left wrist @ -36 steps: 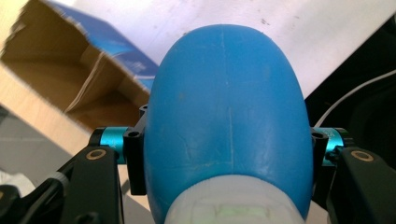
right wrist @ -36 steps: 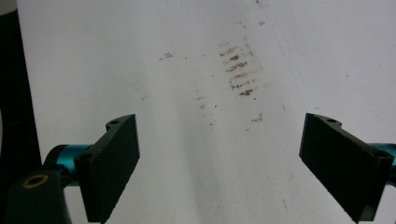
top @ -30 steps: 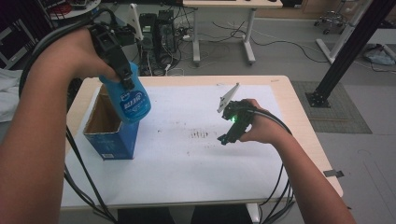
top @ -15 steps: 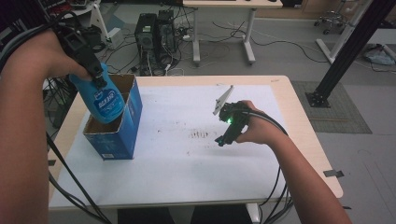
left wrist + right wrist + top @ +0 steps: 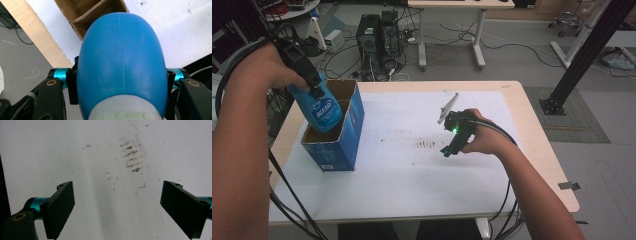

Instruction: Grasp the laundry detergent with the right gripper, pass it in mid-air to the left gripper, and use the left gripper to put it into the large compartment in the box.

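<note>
Now the bottle is down at the box mouth, gripped and going in.

Since a second ago we see the left claw (image 5: 314, 90) has carried the blue bottle (image 5: 323, 112) down and across from above the blue cardboard box (image 5: 346, 131) until its base dips into the open top, so we judge only lowering and release remain. Nearest that claw, in the left gripper view, the bottle (image 5: 121, 65) sits pinched between both jaws at its neck end: smooth rounded blue plastic, pale cap toward the camera. Beyond its base lies the box's brown inside (image 5: 85, 10). Farther off, the right claw (image 5: 452, 142) rests on the white table (image 5: 412, 175), jaws spread wide, nothing between, over brown smudges (image 5: 131, 155).
</note>
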`<move>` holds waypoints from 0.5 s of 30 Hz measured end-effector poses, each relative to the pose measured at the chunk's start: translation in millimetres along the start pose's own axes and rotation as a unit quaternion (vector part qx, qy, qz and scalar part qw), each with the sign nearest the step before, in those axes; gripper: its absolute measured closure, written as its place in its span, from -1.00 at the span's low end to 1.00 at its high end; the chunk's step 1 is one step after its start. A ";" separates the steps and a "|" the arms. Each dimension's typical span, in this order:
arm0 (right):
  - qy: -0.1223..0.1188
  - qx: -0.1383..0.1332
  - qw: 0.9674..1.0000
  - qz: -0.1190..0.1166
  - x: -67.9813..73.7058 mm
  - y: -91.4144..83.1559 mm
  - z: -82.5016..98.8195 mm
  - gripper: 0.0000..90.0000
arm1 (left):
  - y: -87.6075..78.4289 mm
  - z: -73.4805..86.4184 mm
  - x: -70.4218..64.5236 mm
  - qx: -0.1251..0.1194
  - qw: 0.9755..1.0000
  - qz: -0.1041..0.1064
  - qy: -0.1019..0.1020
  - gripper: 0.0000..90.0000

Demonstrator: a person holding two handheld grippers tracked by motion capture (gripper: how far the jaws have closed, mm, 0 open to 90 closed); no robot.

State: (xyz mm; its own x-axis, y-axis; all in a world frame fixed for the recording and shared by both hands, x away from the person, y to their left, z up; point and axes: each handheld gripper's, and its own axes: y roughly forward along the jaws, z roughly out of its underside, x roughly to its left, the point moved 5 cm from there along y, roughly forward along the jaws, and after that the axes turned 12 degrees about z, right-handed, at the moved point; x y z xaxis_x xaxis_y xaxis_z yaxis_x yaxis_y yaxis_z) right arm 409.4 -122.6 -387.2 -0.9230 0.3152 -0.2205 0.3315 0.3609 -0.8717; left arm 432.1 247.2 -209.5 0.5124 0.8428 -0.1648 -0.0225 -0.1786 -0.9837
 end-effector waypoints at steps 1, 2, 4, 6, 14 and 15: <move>0.000 -0.002 1.000 0.000 -0.6 2.0 0.3 -0.75 | 8.2 -1.9 2.4 0.005 1.000 0.001 0.009 -0.14; 0.000 -0.001 1.000 -0.001 -0.7 2.4 0.4 -0.75 | 11.6 -2.3 2.8 0.007 1.000 0.001 0.010 -0.14; 0.001 -0.002 1.000 -0.003 -0.7 3.8 0.4 -0.75 | 19.2 -3.1 3.7 0.010 1.000 0.003 0.015 -0.14; 0.003 -0.004 1.000 -0.004 -0.6 4.7 0.4 -0.75 | 27.3 -3.4 5.1 0.017 1.000 0.005 0.021 -0.14; 0.006 -0.004 1.000 -0.008 1.4 7.7 3.2 -0.75 | 63.7 -4.5 11.8 0.035 0.998 0.009 0.044 -0.14; 0.006 -0.004 1.000 -0.009 1.5 7.7 3.6 -0.75 | 68.5 -4.5 12.6 0.038 0.998 0.012 0.047 -0.15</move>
State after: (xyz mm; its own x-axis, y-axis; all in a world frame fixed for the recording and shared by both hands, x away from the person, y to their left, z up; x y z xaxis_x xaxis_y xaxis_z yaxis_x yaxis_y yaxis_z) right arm 409.9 -122.6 -395.9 -0.9265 0.3189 -0.1996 0.3164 0.3731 -0.8722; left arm 440.9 243.3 -278.7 0.5886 0.7872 -0.1838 -0.0987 -0.1557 -0.9829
